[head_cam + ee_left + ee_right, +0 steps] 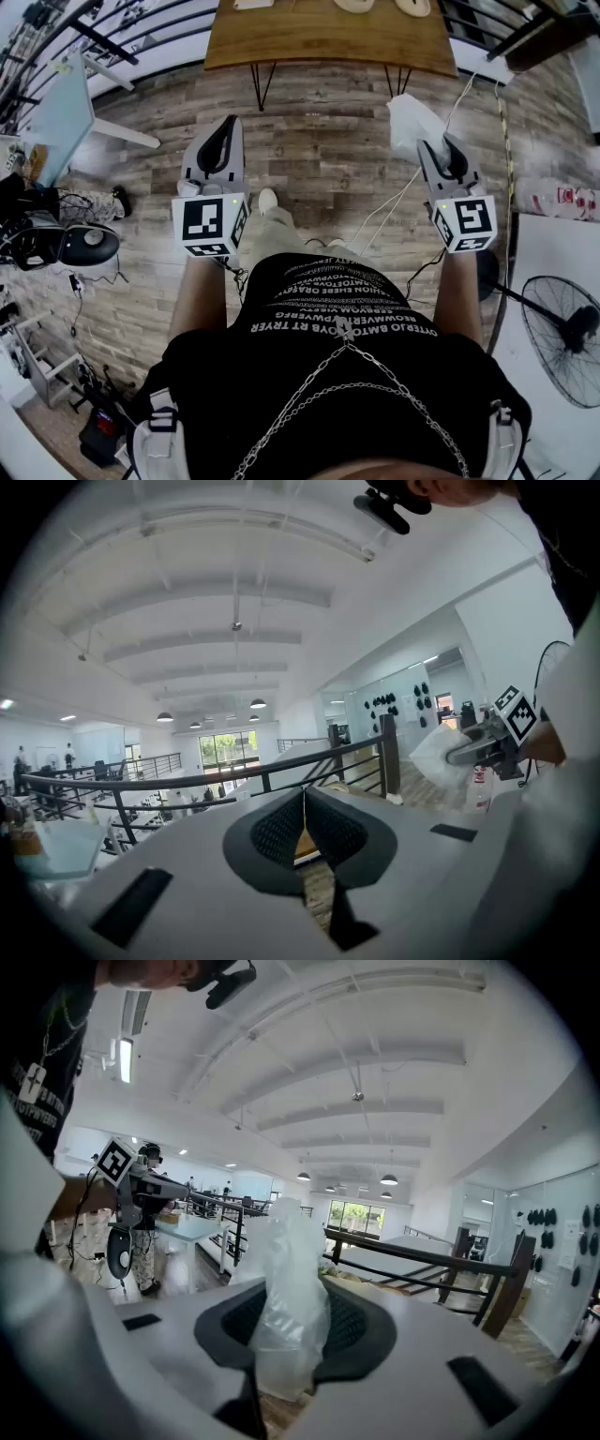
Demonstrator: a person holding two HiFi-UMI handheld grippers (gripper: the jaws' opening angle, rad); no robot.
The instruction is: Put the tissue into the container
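Your right tongs (pixel 291 1327) pinch the tissue (pixel 412 118), held just short of the wooden surface (pixel 328 42). Your left tongs (pixel 302 825) are closed, empty. Grip firmly as you walk to the surface. The container can't be made out.

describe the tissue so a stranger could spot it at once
Start at the wooden table at the top of the head view. Just below its right end, the right claw pinches the tissue: a crumpled white wad, unlike the empty left claw.
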